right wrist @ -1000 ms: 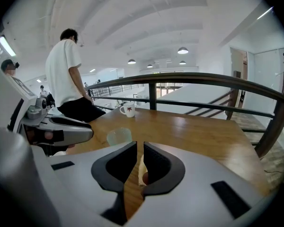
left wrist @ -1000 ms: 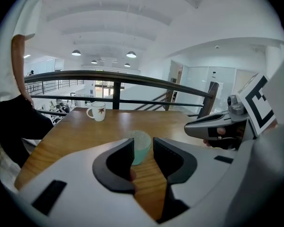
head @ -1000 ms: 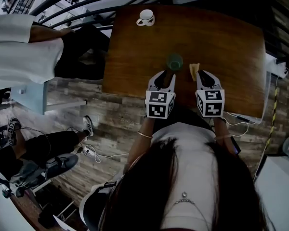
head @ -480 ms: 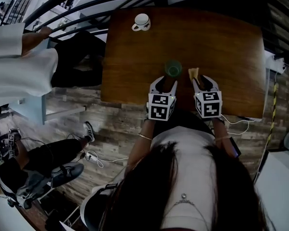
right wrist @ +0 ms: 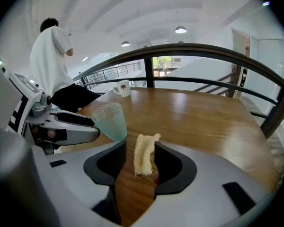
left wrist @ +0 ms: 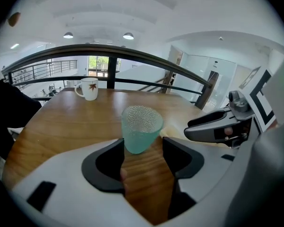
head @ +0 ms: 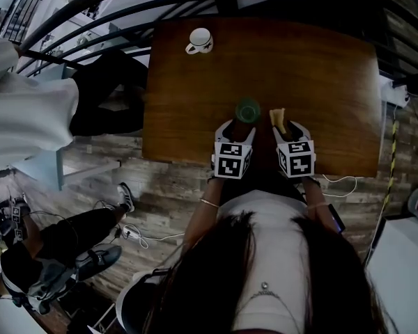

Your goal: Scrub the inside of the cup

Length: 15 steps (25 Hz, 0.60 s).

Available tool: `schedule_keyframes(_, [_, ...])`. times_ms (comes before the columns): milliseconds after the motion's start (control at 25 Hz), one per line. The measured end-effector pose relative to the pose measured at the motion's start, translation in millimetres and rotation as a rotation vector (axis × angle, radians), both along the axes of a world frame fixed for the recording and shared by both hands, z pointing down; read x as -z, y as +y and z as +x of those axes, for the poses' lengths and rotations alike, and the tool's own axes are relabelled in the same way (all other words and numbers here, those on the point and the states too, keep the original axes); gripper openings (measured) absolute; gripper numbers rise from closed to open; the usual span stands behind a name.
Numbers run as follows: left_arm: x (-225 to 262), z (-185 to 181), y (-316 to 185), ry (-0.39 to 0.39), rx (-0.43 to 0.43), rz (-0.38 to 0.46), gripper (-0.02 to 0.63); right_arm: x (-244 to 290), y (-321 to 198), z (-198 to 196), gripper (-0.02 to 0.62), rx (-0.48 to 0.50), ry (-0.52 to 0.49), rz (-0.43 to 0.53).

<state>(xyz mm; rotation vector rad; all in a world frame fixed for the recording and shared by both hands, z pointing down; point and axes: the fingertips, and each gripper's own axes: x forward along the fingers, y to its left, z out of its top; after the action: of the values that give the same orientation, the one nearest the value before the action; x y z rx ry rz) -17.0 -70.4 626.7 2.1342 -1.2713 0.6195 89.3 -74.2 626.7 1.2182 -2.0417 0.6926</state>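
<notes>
A translucent green cup [left wrist: 141, 128] stands upright on the wooden table [head: 320, 68], between the tips of my left gripper [left wrist: 142, 148]. The jaws have just been opening, and a gap shows on the cup's right side. A folded yellow sponge [right wrist: 144, 154] stands on edge between the jaws of my right gripper [right wrist: 138, 149]. It leans on the right jaw and stands clear of the left one; these jaws have also just been opening. In the head view the cup [head: 248, 110] and sponge [head: 277, 119] sit side by side just ahead of the left gripper [head: 239, 124] and the right gripper [head: 291, 126].
A white mug [head: 200, 40] stands at the table's far left corner. A black railing [left wrist: 132, 56] runs behind the table. A person in white [head: 21, 103] stands to the left of it. The table's near edge lies under both grippers.
Both grippers have come down towards the table near its front edge. Their jaws stand wider apart, and the cup and sponge now rest on the wood.
</notes>
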Motion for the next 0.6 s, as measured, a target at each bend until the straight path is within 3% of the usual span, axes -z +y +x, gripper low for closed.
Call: schedule_keyframes(600, [-41.6, 9.4, -11.1, -0.039, -0.006, -0.053, 0.305, -33.9, -0.8, -0.3, 0.21, 0.003, 0.026, -0.09])
